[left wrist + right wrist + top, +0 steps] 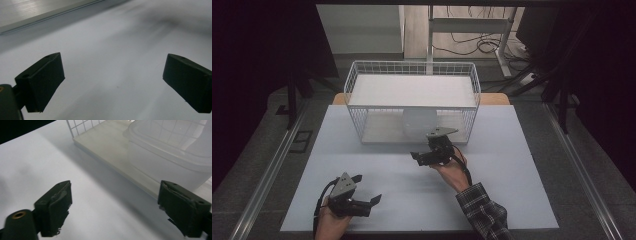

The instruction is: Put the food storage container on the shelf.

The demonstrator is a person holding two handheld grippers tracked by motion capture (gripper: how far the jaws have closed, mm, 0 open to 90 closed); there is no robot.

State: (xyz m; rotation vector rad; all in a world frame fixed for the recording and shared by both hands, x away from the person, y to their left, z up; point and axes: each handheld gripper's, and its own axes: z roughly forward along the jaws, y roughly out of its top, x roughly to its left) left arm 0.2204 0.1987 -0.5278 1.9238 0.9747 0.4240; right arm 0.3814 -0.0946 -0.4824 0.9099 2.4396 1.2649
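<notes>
Translucent plastic container (172, 157) sits on lower shelf of white wire rack (412, 102), far side of worktop (412, 200); upper shelf hides its top (contents not discernible). Right claw (428, 150) just before rack front, jaws wide, empty. Left claw (364, 192) near front edge, wide open, holding nothing.

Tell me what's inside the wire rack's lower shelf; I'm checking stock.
A clear plastic tub stands on the wire rack's lower shelf. The top shelf hides its upper part from above; its contents can't be seen.
</notes>
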